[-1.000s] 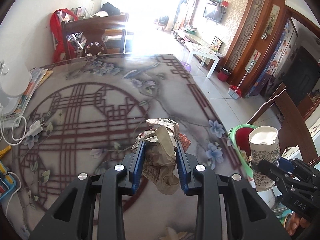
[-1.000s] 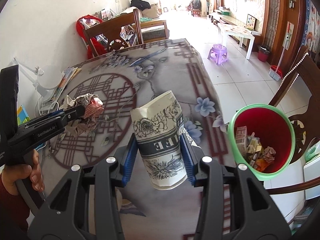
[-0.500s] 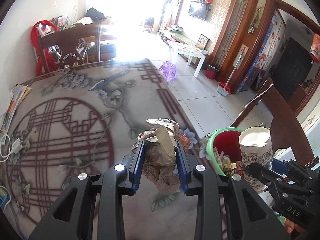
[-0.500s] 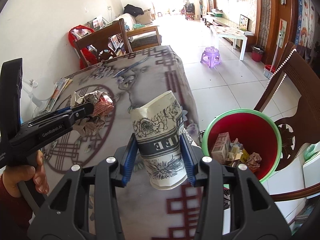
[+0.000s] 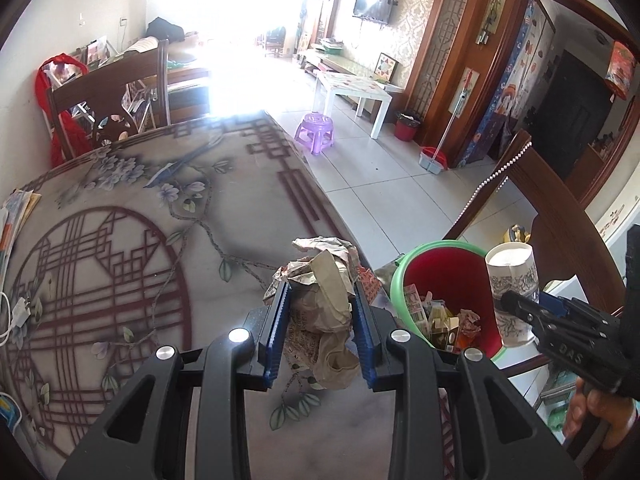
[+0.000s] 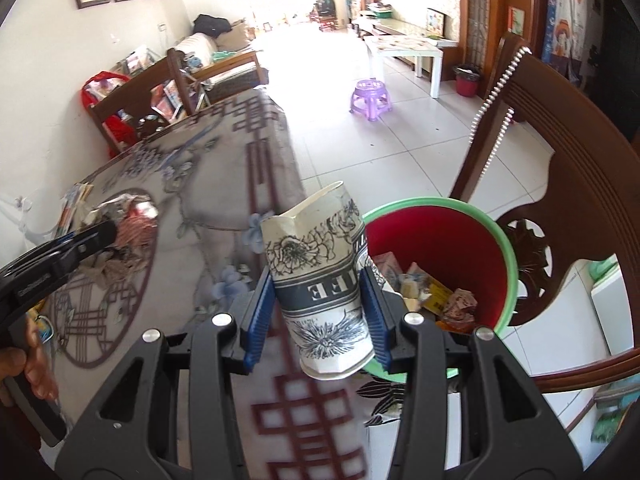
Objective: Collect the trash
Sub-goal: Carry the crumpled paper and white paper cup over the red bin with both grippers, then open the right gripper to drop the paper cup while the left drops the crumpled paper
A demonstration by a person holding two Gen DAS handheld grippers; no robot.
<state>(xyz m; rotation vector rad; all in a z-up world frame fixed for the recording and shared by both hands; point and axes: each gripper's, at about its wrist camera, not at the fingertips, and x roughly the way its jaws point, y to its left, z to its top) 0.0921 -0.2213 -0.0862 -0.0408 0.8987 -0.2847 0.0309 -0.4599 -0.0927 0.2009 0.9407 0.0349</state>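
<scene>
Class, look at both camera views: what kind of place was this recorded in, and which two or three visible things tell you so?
Most likely a family home's open dining and living room: a dining table under a floral cloth, carved wooden chairs, and a wall-mounted television farther down the room.

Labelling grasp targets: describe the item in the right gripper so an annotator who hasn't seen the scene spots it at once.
Find the table with the floral cloth; off its edge stands a red bin with a green rim. Beside the bin, the right gripper is shut on a paper cup. Unlike the crumpled paper wad in the left gripper, the cup is white with dark flower drawings, a dark lettered band and a dented rim.
</scene>
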